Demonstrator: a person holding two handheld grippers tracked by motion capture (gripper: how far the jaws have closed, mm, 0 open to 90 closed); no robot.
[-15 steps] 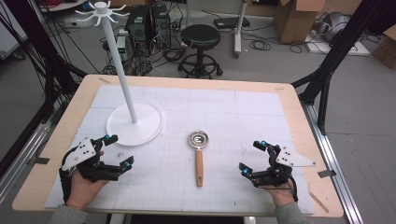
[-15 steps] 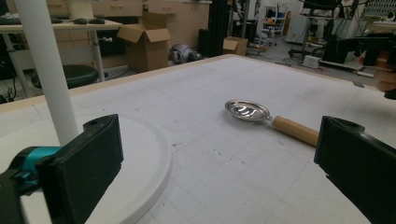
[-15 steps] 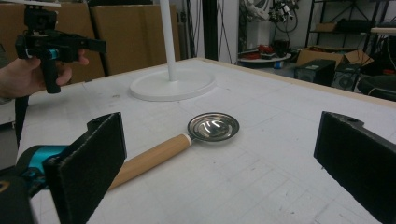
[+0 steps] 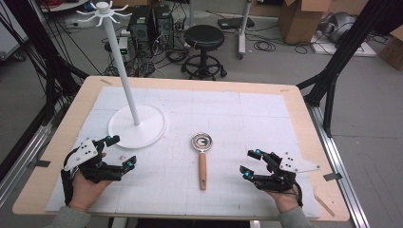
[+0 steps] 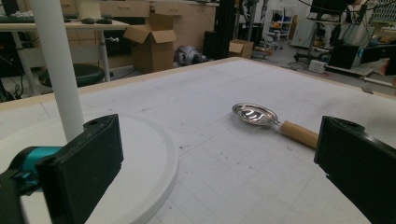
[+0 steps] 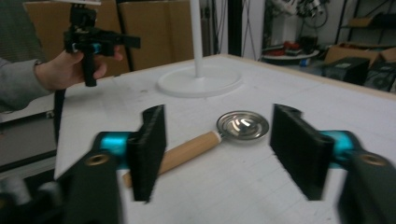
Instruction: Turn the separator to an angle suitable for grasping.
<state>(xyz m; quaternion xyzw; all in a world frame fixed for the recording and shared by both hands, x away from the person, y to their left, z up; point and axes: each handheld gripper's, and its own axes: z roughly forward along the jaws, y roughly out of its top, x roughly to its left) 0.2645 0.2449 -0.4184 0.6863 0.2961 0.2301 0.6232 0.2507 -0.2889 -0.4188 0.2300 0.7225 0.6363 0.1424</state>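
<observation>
A small metal strainer with a wooden handle [image 4: 203, 159] lies flat at the middle of the white mat, bowl away from me. The strainer [image 5: 266, 119] shows between the left jaws and the strainer [image 6: 219, 133] lies between the right jaws, farther off. My left gripper [image 4: 119, 152] is open, held just off the table beside the stand's base. My right gripper [image 4: 251, 164] is open to the right of the handle, holding nothing. A white hook stand [image 4: 126, 76] rises from a round base [image 4: 151, 128] at the mat's left.
The mat covers a wooden table [image 4: 304, 118] with open room at the back and right. A stool [image 4: 203, 40], cardboard boxes [image 4: 304, 19] and cables lie on the floor beyond. The other hand with its gripper [image 6: 91, 42] appears far left in the right gripper view.
Both grippers have shifted only slightly; the left one sits a little closer to the stand's base. The strainer has not moved.
</observation>
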